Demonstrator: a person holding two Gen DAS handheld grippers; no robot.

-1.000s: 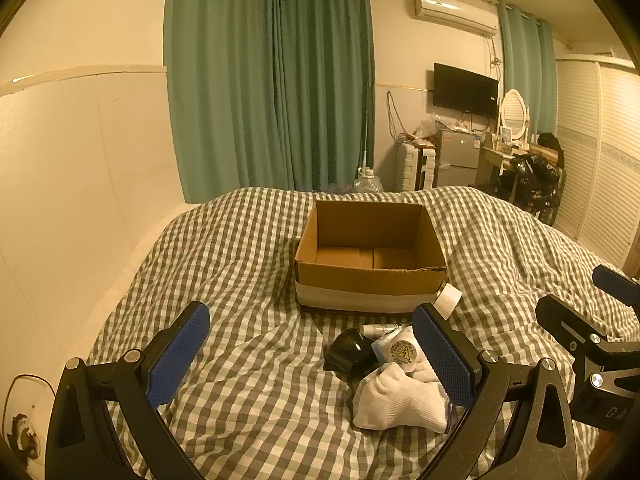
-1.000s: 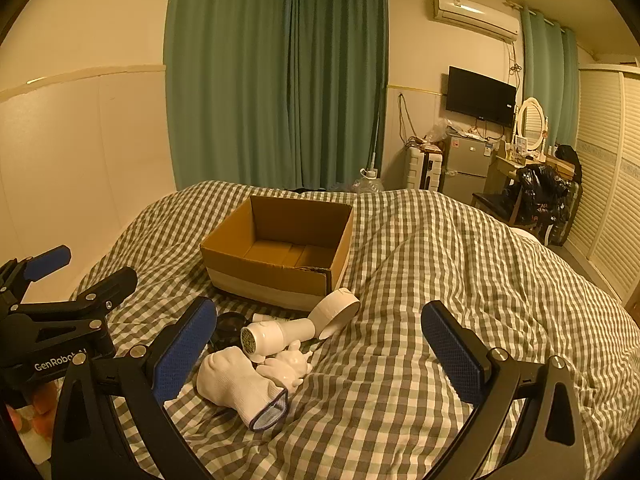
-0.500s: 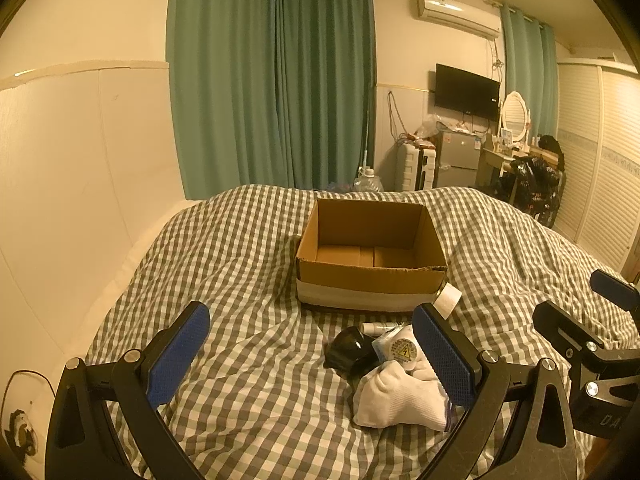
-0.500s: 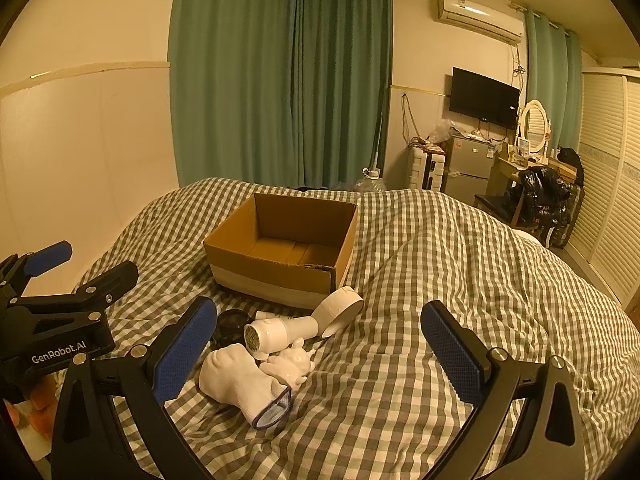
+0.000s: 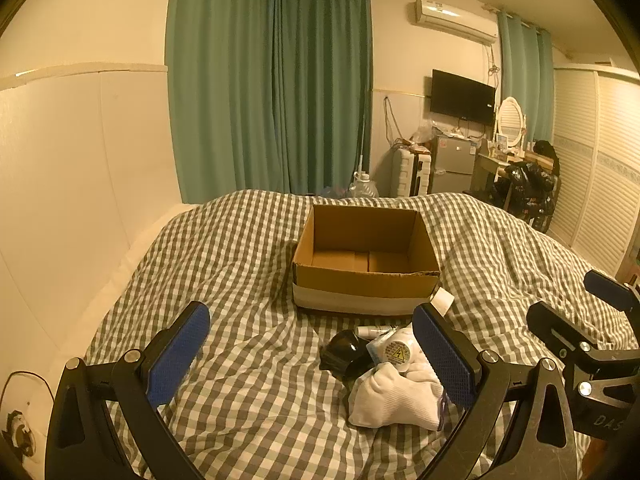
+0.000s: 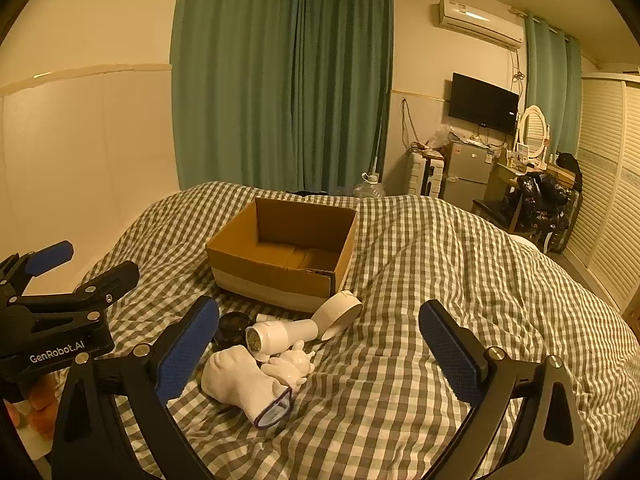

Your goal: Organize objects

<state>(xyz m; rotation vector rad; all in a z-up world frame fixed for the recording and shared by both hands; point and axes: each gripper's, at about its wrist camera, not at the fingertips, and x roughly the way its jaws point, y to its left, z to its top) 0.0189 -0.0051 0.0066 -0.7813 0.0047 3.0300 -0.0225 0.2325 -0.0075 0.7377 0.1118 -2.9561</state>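
Brown cardboard box sits open-topped on the grey-and-white checked bedcover, its inside bare as far as both views show, with a pale band along the bottom of its near wall. Just in front of the box lies a small heap of things: a white handheld device with a round flat head, its head leaning close against the box's near corner; a black round object beside it; a small white tube between the black object and the box; a folded white sock nearest the cameras; and a little white figurine touching the sock and the device's handle (its shape is too small to make out). The left gripper hangs above the bedcover with its blue-padded fingers spread wide and nothing between them; its right finger overlaps the heap in its own view. The right gripper is likewise spread wide and empty, hovering over the cover with the heap by its left finger. Green curtains hang behind the bed.
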